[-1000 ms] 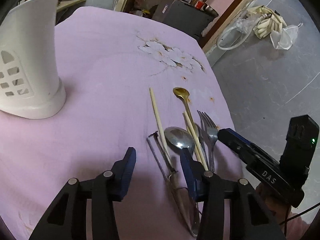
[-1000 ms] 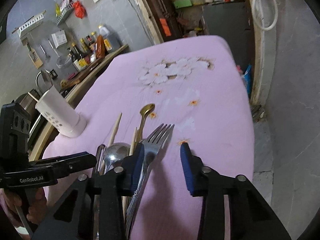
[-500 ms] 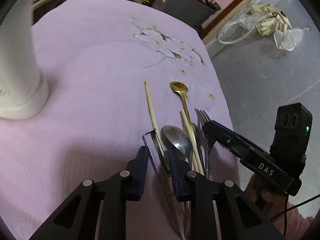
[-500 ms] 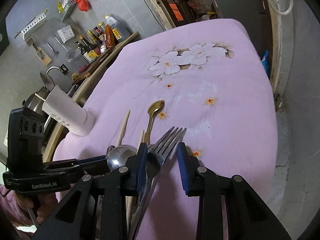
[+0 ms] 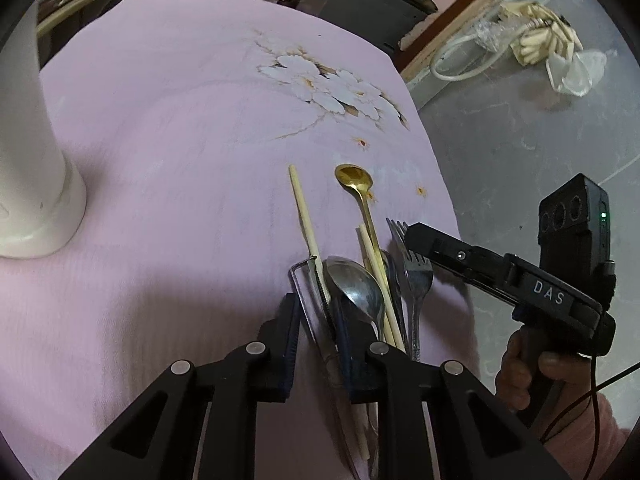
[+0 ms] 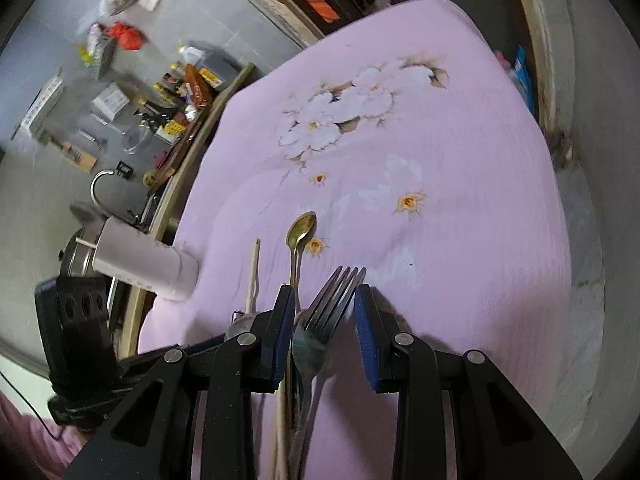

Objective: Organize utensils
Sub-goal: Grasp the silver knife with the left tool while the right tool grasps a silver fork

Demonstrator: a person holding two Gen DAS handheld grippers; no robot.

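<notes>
A pile of utensils lies on the pink tablecloth (image 5: 180, 160): a peeler (image 5: 310, 300), a steel spoon (image 5: 356, 288), chopsticks (image 5: 304, 212), a gold spoon (image 5: 358, 184) and a steel fork (image 5: 416, 276). My left gripper (image 5: 316, 324) straddles the peeler, jaws narrowed but still apart. My right gripper (image 6: 324, 316) is open around the fork (image 6: 328, 308), which lies between its fingers without being clamped. The right gripper also shows in the left wrist view (image 5: 408, 236) over the fork's tines. The white utensil holder (image 5: 28, 152) stands far left.
The table edge runs close on the right, with grey floor (image 5: 520, 120) beyond. A counter with bottles and tools (image 6: 180, 92) lies behind the table. The holder (image 6: 140, 260) shows at left in the right wrist view.
Both grippers moved down and forward onto the utensil pile. The left gripper's jaws narrowed around the peeler. The right gripper's fingers came to either side of the fork.
</notes>
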